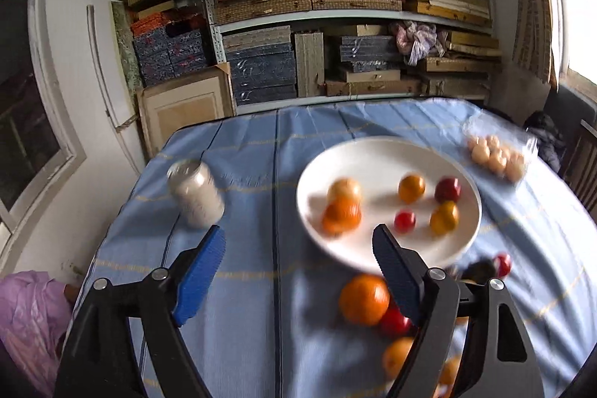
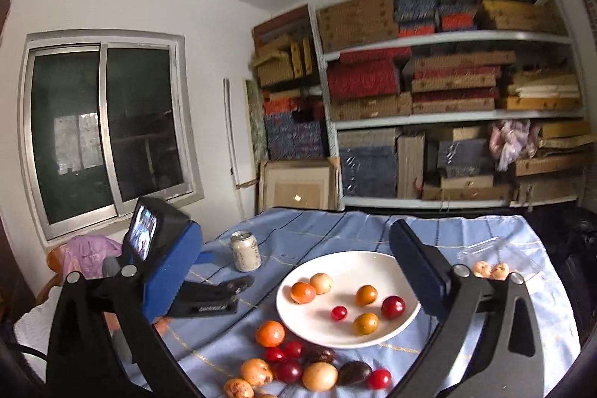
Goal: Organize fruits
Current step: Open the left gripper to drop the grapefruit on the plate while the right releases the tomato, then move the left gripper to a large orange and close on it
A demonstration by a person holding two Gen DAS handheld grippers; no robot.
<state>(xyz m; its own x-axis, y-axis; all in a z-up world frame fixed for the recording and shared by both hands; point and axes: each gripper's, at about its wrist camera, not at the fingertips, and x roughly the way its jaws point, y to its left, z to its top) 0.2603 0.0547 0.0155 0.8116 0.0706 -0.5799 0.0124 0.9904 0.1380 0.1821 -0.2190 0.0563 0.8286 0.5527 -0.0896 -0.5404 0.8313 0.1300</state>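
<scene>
1. Fruits (image 2: 367, 301): six sitting on white plate (image 2: 373, 263), rest lying loose in a pile (image 2: 317, 372) on blue cloth (image 2: 335, 230) just in front of plate.
2. L gripper (image 1: 298, 243): jaws spread, nothing btwn pads, hovering over cloth near plate edge.
3. R gripper (image 2: 294, 241): jaws wide apart, empty, above table.
4. Can (image 2: 245, 250) standing left of plate; clear bag w/ pale fruit (image 2: 488, 269) lying to the right.

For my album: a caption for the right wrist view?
Open right gripper above a plate with six fruits, more fruit loose in front.
</scene>
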